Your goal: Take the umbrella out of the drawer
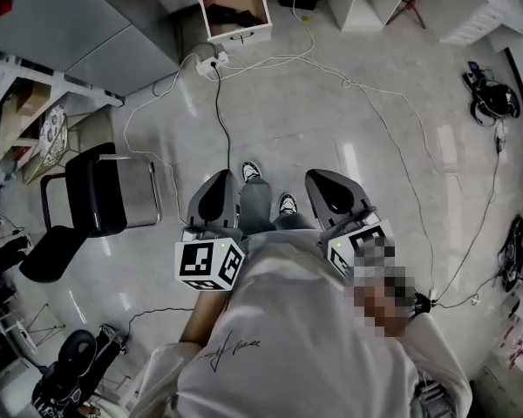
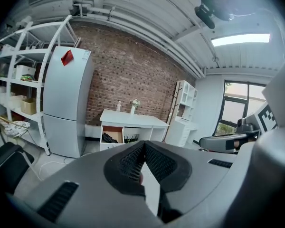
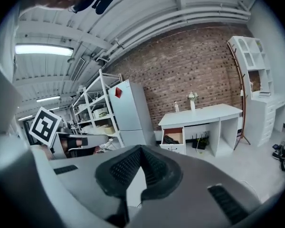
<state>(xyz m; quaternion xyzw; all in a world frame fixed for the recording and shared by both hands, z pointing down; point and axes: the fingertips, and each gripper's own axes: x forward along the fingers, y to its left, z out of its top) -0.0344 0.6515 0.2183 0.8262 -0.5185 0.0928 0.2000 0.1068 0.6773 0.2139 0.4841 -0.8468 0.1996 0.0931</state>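
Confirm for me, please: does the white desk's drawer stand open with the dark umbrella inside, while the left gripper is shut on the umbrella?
Not quite. The left gripper is shut on nothing: the left gripper view shows its jaws together and empty. The white desk's drawer does stand open with the dark umbrella inside, away across the floor.

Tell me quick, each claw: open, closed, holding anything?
Left claw: closed, holding nothing.
Right claw: closed, holding nothing.
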